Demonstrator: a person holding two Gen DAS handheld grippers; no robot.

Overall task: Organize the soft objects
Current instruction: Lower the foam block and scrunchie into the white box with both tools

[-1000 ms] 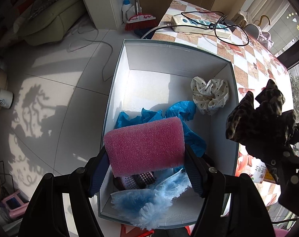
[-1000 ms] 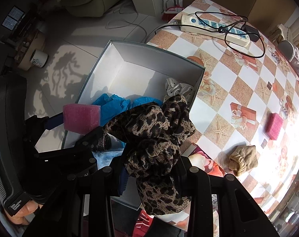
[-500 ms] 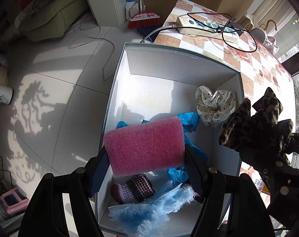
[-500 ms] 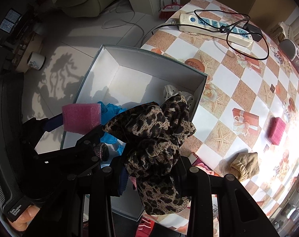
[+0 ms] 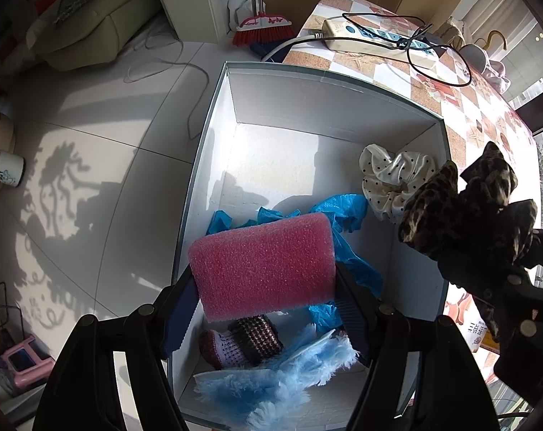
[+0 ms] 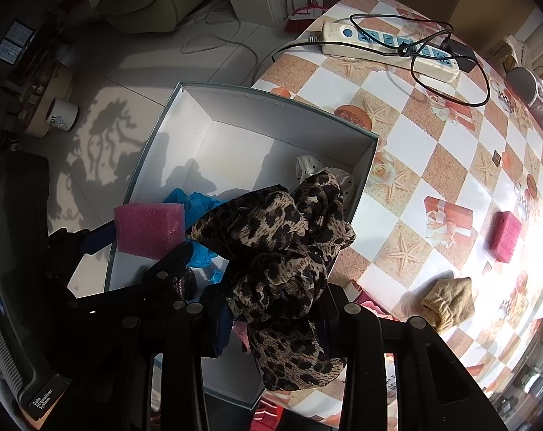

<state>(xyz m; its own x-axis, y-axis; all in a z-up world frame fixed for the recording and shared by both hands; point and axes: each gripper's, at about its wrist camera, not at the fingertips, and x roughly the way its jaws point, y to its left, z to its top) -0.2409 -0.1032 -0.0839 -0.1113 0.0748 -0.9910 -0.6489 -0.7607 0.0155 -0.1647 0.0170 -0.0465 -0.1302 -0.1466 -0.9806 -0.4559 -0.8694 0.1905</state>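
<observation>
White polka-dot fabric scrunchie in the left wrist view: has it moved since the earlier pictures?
No. The white polka-dot fabric scrunchie lies against the same right wall of the white cardboard box, near its far corner.

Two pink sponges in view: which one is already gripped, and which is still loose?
The pink sponge over the open box is clamped in the left gripper. The other pink sponge lies loose on the checkered tablecloth, right of the box.

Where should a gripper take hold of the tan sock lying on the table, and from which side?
Grip the tan sock across its bunched middle, coming straight down from above. It lies crumpled and low on the checked tablecloth, apart from the pink sponge, so nothing blocks the fingers either side.
</observation>
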